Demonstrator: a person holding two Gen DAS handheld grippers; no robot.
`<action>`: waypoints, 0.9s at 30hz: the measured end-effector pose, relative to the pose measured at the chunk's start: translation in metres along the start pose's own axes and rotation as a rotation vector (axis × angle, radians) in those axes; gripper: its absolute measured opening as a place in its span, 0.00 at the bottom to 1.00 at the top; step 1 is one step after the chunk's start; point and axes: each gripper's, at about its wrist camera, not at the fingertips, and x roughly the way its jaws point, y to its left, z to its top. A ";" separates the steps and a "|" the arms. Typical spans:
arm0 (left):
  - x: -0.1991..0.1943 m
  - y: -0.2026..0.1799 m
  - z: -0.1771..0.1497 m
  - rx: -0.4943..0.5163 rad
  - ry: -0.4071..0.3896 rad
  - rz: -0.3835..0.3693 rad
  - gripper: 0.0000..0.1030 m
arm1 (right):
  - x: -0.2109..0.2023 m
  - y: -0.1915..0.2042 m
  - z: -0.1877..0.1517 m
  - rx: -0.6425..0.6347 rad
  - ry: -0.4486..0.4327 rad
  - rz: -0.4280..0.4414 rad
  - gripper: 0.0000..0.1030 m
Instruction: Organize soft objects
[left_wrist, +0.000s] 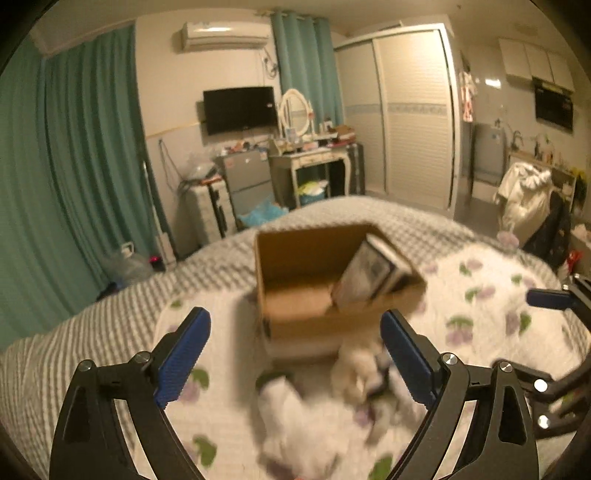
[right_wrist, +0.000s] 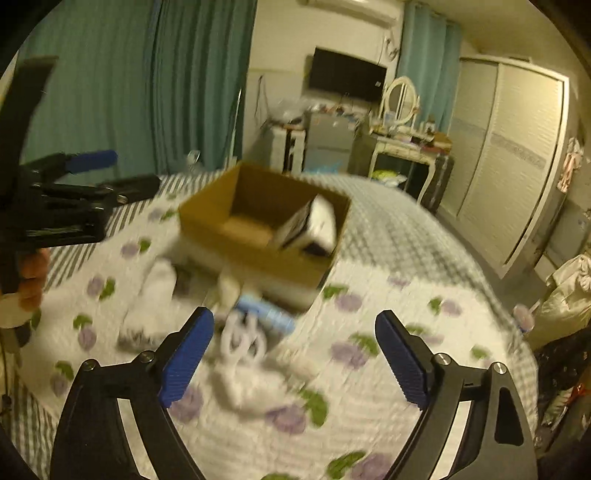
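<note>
One bed carries a white quilt printed with purple flowers, in a room with teal curtains, one wall television and one vanity desk. One cardboard box sits at 12 o'clock, holding one boxed item. The blurred soft objects, uncountable, lie just beside it at 6 o'clock. The left gripper and the right gripper each hover spread wide, holding nothing.

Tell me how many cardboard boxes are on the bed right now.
1. The open cardboard box sits on the bed just beyond the blurry soft items, with a smaller box leaning inside. Others may be out of frame.
</note>
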 end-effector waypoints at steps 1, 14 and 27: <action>-0.001 -0.002 -0.010 0.007 0.010 0.004 0.92 | 0.003 0.004 -0.008 0.008 0.010 0.008 0.87; 0.065 -0.004 -0.112 -0.075 0.250 -0.113 0.90 | 0.075 0.029 -0.060 0.057 0.172 0.079 0.66; 0.071 -0.001 -0.125 -0.090 0.267 -0.148 0.55 | 0.083 0.034 -0.071 0.059 0.184 0.086 0.33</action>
